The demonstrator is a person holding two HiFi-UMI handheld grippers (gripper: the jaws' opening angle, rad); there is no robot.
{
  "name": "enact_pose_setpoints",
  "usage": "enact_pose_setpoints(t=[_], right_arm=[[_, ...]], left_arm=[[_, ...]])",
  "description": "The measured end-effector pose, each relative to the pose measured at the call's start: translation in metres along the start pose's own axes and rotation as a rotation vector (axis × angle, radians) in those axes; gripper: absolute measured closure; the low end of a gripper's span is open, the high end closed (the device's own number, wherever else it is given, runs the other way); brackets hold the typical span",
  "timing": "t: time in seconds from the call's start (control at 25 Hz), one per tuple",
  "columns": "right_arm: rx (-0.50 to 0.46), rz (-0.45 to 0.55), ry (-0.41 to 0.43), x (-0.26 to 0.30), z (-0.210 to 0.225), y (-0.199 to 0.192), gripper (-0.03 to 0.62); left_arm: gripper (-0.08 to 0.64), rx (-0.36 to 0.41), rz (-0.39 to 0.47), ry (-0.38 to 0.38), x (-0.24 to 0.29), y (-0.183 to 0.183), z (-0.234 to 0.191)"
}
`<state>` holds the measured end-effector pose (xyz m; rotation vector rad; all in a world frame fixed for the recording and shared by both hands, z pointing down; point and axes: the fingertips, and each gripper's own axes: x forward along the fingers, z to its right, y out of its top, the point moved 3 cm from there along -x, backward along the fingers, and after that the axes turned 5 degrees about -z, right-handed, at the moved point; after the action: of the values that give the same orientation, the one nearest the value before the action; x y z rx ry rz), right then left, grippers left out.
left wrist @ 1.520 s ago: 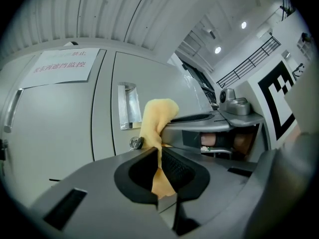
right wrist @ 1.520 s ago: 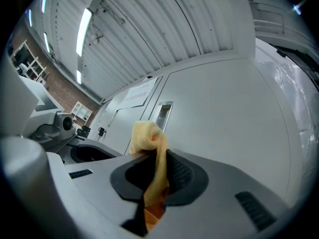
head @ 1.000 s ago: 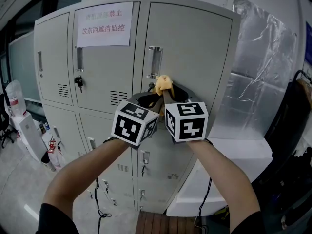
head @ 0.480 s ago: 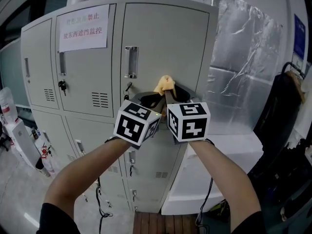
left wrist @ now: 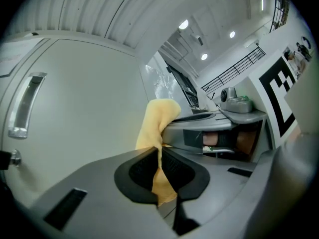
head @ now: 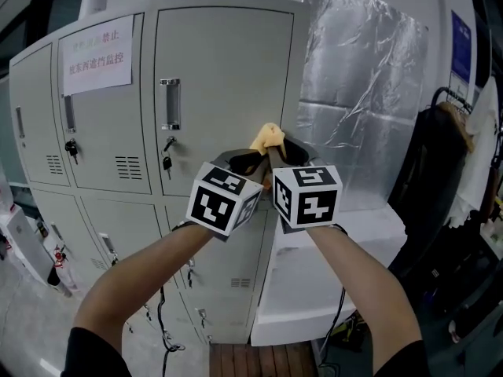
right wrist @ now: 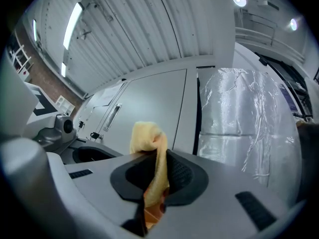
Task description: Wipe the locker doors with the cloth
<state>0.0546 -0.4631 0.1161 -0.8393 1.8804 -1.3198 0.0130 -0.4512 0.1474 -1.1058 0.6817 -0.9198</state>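
the lockers have slid left in my head view; the cloth point(head: 267, 137) now sits by the locker door point(head: 228, 77)'s right edge. the left gripper point(head: 247, 160) and right gripper point(head: 284, 152) both pinch it. if i drift further right, i risk wiping the foil sheet point(head: 357, 93) instead.

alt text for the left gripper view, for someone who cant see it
The left gripper is shut on a bunched yellow cloth, whose top sticks up past the jaws. Behind it stands a pale grey locker door with a metal handle at the left edge of the view.
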Motion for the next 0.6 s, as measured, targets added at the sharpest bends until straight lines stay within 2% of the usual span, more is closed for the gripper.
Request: enact_pose_setpoints(t=[0.44, 0.6], right_arm=[[0.005, 0.008, -0.005, -0.006, 0.016, -0.003, 0.529], [0.013, 0.012, 0.002, -0.005, 0.016, -0.004, 0.529]], left_arm=[[0.523, 0.008, 0.01, -0.015, 0.012, 0.004, 0.012], [0.523, 0.034, 0.015, -0.013, 0.012, 0.004, 0.013]])
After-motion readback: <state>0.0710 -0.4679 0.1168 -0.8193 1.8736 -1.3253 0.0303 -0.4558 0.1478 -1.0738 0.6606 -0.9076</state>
